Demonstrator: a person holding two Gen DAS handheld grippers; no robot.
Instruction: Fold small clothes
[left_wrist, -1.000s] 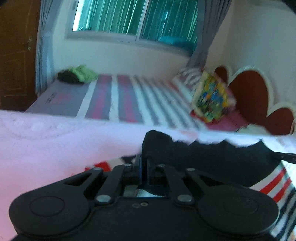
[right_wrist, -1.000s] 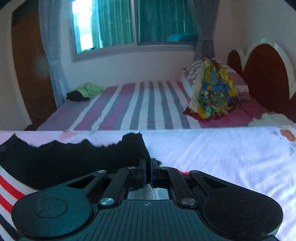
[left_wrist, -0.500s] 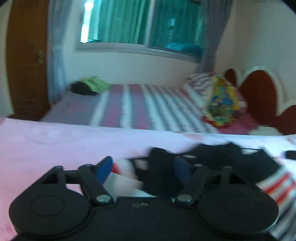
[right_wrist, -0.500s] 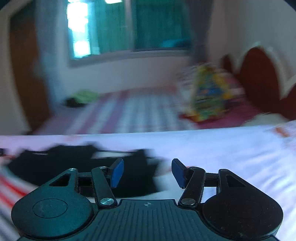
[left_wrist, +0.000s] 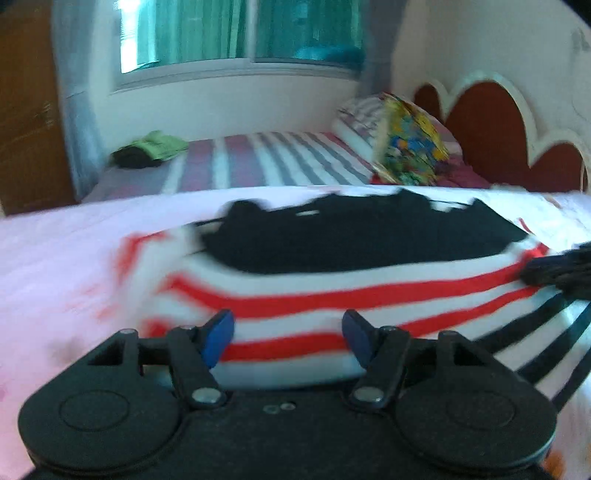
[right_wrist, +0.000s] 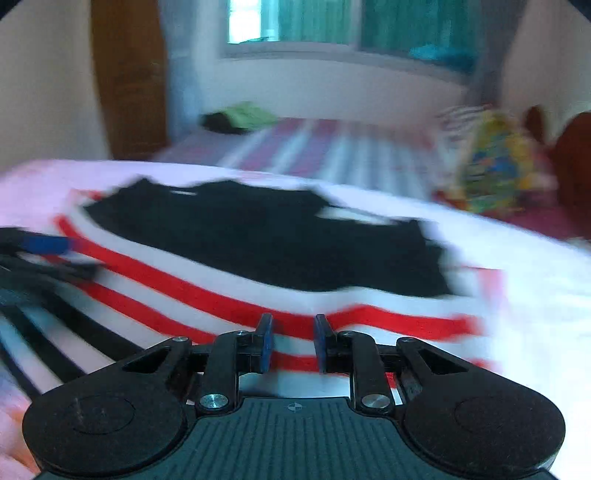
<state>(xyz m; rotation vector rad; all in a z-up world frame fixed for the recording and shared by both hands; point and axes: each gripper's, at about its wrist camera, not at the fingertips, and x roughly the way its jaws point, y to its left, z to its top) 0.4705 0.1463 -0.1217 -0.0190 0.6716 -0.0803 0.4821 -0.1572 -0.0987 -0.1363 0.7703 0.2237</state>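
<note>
The striped garment (left_wrist: 332, 291) lies flat on the pink sheet (left_wrist: 62, 266), its black part on the far side and red and white bands nearest my tongs. My left gripper (left_wrist: 288, 341) stands spread wide over the near hem, empty. My right gripper (right_wrist: 291, 341) is parted more narrowly above the same red stripes, nothing between its pads (right_wrist: 265, 343); whether they touch cloth I cannot tell.

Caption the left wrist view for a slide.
Open left gripper poised over a striped garment with a black panel, laid on a pink sheet.
</note>
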